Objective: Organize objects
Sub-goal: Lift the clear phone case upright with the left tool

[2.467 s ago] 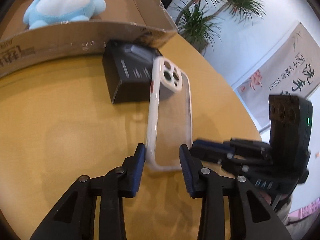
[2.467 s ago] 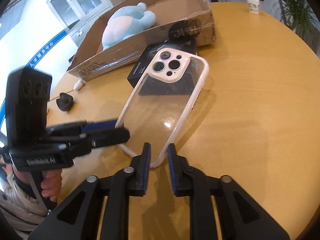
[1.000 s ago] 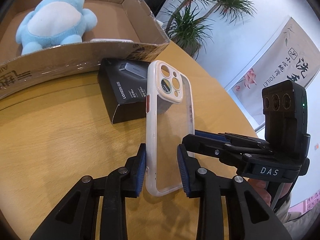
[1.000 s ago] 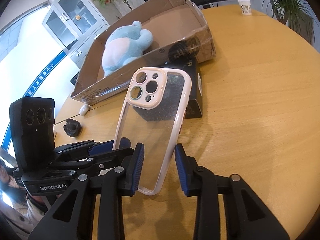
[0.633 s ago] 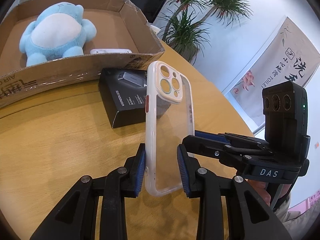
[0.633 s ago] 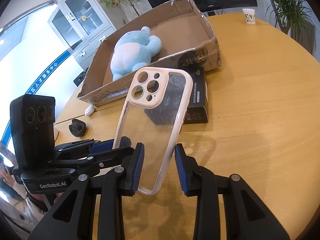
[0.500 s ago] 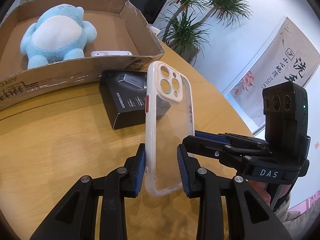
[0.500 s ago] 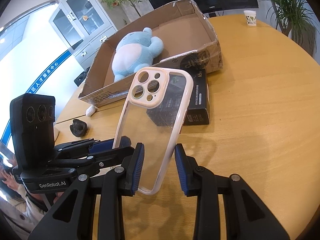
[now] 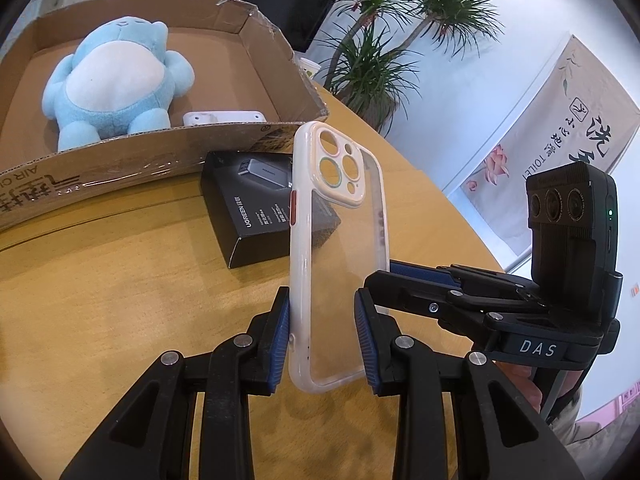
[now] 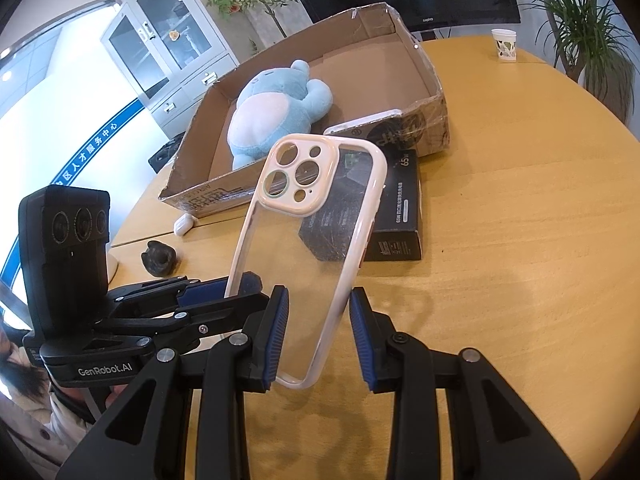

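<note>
Currently I have the case lifted off the table, low centre of both views. My left gripper pinches its edge; my right gripper pinches its other side, each showing from the side in the other's view. Case not yet stowed. Beyond it, mid-frame, a black carton lies on the table, also unsorted by my reading. Further up, the box holds a plush and a flat white item; much floor space left.
</note>
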